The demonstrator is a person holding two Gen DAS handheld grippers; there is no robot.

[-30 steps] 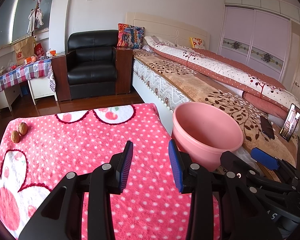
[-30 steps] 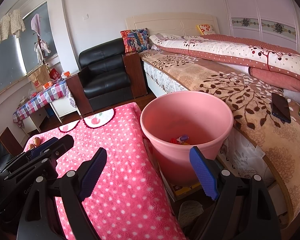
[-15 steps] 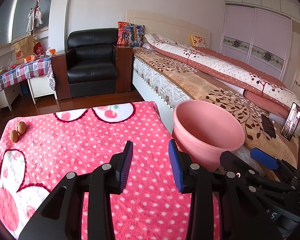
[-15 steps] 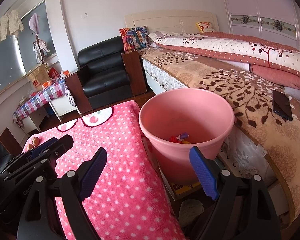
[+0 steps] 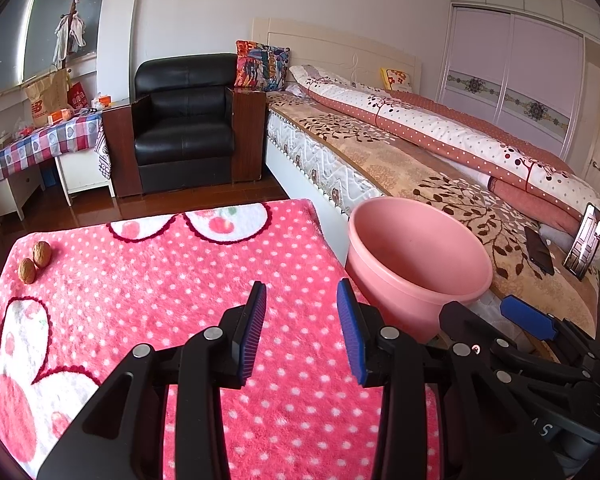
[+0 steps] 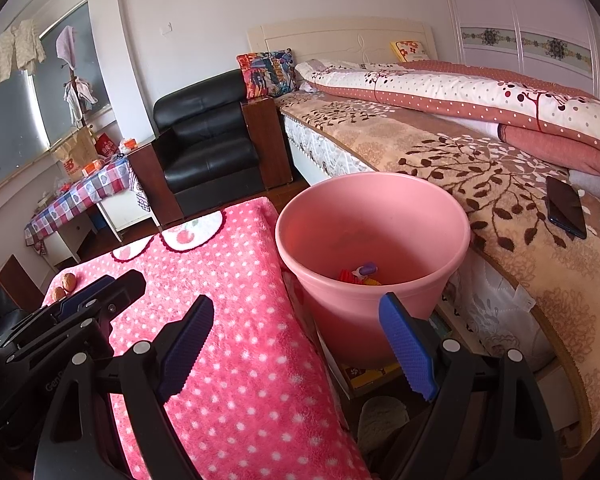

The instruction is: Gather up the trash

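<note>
left gripper (image 5: 301,330) hangs over the pink polka-dot blanket (image 5: 148,300), jaws parted with nothing between the blue pads; right gripper (image 6: 296,346) sits wide apart and empty too, one pad over the blanket's right edge, the other in front of the pink bucket (image 6: 374,248); the bucket stands just right of the blanket, between it and the bed (image 6: 480,168); down inside it, a small heap of colourful scraps (image 6: 360,274), red, yellow and a bit of purple, too small to name; on the blanket's far left corner, two walnuts (image 5: 35,261) lie touching each other, well apart from both grippers; a black armchair (image 5: 184,136) sits far back by the wall; a dark phone (image 6: 566,206) lies flat on the bed cover to the right.
</note>
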